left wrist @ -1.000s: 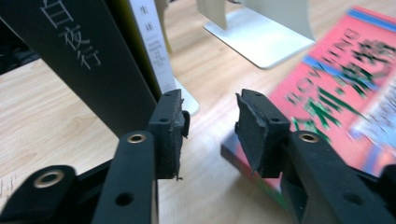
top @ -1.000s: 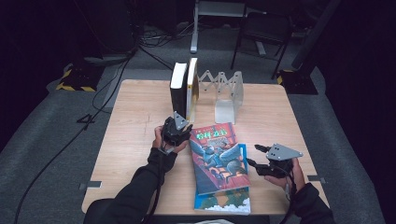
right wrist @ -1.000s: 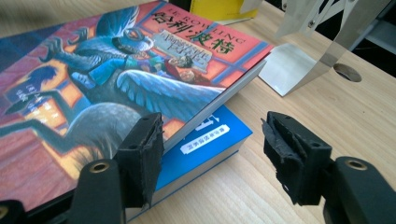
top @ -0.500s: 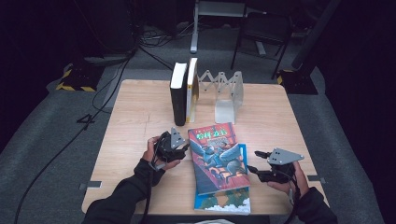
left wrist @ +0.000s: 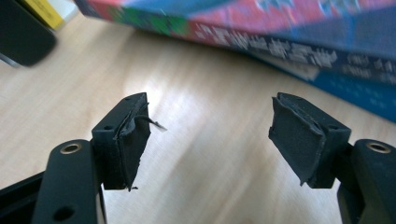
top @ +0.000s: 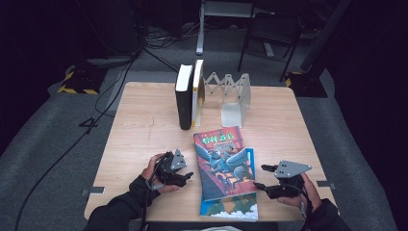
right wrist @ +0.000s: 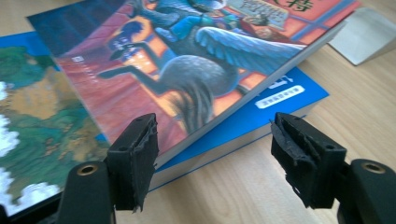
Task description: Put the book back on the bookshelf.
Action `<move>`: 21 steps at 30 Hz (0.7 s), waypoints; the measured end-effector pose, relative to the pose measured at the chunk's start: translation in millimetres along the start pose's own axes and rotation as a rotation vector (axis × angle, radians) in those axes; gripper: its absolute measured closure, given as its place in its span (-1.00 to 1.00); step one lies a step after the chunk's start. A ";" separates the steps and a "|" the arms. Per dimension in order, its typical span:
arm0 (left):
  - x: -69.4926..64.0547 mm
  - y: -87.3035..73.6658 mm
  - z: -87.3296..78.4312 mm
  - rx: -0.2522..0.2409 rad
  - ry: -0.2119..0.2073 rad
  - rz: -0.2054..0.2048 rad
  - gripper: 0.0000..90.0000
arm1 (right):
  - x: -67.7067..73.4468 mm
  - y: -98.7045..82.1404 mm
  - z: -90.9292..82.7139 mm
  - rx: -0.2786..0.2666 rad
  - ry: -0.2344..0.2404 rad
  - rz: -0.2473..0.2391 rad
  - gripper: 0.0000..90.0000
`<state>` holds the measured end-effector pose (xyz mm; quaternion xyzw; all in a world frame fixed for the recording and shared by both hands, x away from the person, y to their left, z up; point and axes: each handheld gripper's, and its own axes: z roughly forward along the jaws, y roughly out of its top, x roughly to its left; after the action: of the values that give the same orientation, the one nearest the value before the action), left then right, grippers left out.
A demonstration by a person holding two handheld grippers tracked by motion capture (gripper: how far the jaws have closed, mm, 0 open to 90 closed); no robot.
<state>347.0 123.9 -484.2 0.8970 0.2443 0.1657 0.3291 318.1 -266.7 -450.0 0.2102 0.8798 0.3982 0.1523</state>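
Two books lie stacked flat near the table's front. The top book has a red cover with a winged creature and rests on a blue book. My left gripper lies low on the table just left of the stack and points at the spines. It is open; its jaws have just been opening and nothing is between them. My right gripper sits at the stack's right edge. It is open too, its jaws have just widened, and the books' edge lies just ahead of the pads.
A black book and a white-and-yellow book stand upright at the table's back. They lean against a grey folding bookend rack. Bare wood lies to the left of the stack.
The left gripper has moved from the top book's far-left corner back toward the person and down to the table, and its jaws have spread. The right gripper has stayed in place.
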 end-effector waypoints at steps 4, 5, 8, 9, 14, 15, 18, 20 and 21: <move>-3.6 -5.5 -0.2 0.025 -0.030 0.016 -0.39 | 2.3 -2.3 -2.3 -0.004 0.015 -0.002 -0.24; -3.6 -5.5 -0.2 0.025 -0.030 0.016 -0.40 | 2.3 -2.3 -2.3 -0.004 0.015 -0.002 -0.24; -4.3 -7.1 0.9 0.034 -0.036 0.021 -0.40 | 4.3 -4.2 -4.9 -0.004 0.045 -0.007 -0.23; -3.9 -7.0 2.3 0.035 -0.035 0.025 -0.40 | 5.2 -4.7 -5.4 -0.004 0.054 -0.018 -0.23; -1.7 -6.3 7.5 0.027 -0.046 0.009 -0.40 | 9.9 -5.9 -5.3 0.021 0.092 -0.054 -0.20; -1.1 -6.3 8.0 0.025 -0.050 0.007 -0.41 | 11.2 -6.0 -4.7 0.027 0.101 -0.063 -0.19; -0.6 -5.8 8.8 0.027 -0.052 -0.001 -0.42 | 12.6 -5.4 -1.2 0.045 0.091 -0.067 -0.16; -2.2 -4.8 9.2 0.026 -0.046 0.001 -0.42 | 13.1 -5.6 2.1 0.059 0.094 -0.069 -0.17; -3.3 -4.4 8.9 0.030 -0.047 0.004 -0.42 | 13.9 -5.8 3.5 0.066 0.094 -0.073 -0.17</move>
<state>346.9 120.5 -494.1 0.9059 0.2370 0.1416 0.3211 306.2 -261.1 -458.1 0.1637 0.9058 0.3726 0.1181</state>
